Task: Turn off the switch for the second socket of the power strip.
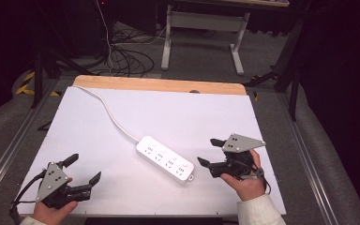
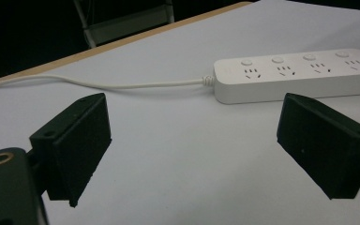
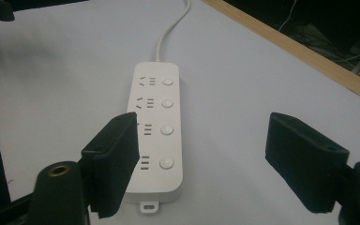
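Note:
A white power strip with several sockets and round buttons lies at an angle on the white table. Its white cord runs off toward the far left corner. My left gripper is at the near left, open and empty, well to the left of the strip. My right gripper is just right of the strip's near end, open and empty. In the right gripper view the strip lies lengthwise ahead, its near end partly behind the left jaw.
The table has a wooden strip along its far edge. Beyond it, cables lie on the floor by a white desk frame. Metal rails flank the table.

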A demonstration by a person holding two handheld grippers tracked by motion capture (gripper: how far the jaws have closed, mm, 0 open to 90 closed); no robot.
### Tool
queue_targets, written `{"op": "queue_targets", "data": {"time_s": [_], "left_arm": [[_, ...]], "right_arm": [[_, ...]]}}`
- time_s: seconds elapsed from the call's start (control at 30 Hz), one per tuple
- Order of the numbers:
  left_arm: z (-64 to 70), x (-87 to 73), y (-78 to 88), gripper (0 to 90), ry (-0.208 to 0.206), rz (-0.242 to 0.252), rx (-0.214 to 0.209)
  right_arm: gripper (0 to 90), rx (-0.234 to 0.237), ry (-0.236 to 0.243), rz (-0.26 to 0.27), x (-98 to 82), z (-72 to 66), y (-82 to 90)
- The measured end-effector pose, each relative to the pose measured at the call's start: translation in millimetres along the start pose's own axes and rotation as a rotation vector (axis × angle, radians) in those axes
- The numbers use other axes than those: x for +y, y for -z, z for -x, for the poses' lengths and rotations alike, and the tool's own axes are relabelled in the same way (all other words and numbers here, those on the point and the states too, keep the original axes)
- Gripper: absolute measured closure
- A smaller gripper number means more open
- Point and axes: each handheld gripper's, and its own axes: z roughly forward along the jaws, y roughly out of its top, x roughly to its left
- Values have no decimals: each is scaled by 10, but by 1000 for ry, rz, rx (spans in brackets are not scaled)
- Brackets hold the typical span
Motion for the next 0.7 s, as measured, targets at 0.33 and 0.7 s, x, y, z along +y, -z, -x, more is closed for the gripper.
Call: {"op": "queue_targets", "data": {"time_s": [0.33,0.7], "left_arm": [[3,-2,-6,109,-6,0,-2],[-5,-14,28,108,-9,1,14]], "right_arm": [[382,-12,52,-12,87,-35,-38],[390,17,64,-31,280,-25,-201]]}}
